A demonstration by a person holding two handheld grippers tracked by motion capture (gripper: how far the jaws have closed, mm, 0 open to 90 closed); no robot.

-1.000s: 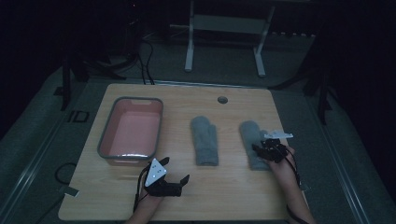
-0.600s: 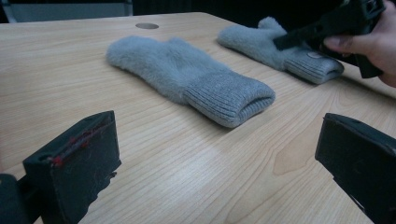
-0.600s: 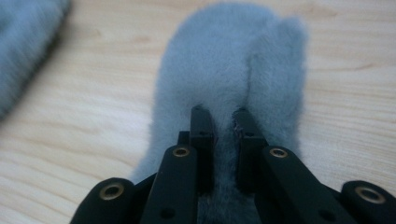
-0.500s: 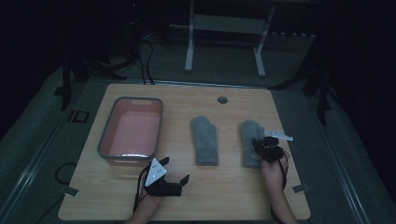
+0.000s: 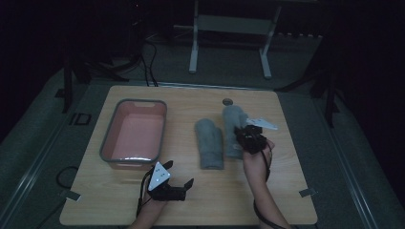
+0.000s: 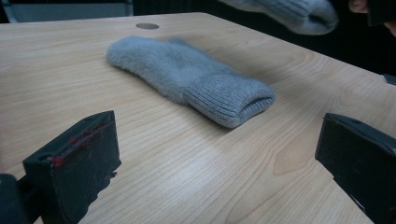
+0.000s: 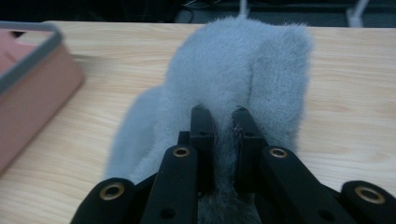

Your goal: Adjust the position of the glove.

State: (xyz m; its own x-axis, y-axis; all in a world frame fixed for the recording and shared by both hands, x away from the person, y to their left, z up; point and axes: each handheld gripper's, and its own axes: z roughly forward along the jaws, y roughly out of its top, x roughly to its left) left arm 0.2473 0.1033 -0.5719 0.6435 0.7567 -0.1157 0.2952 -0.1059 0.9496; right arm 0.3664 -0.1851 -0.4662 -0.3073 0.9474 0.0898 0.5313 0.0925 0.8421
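My right tongs (image 7: 219, 122) are pinched nearly together on the cuff end of a grey fleece mitten (image 7: 243, 70); their jaws have just been closing, and the fabric bunches between them, so I count this one as gripped; in the high view the same mitten (image 5: 232, 125) sits lifted at the cuff beside the right tongs (image 5: 244, 136), its tip trailing toward the far edge of the counter (image 5: 286, 191). My left tongs (image 5: 184, 187) rest near the front edge with the jaws spread wide and nothing between them; through their own camera the second mitten (image 6: 187, 77) lies flat just ahead, ribbed cuff toward me.

I judge both mittens light, limp and fuzzy; they'll sag and fold wherever they hang free, and nothing about them is fragile; the pile could slip a little under smooth pads. The ribbed cuff is the firmest, thickest place to bite, and a pinch through both layers there should carry the whole thing. The pink tub (image 5: 136, 131) stands open on the left side of the counter, well apart from both mittens.
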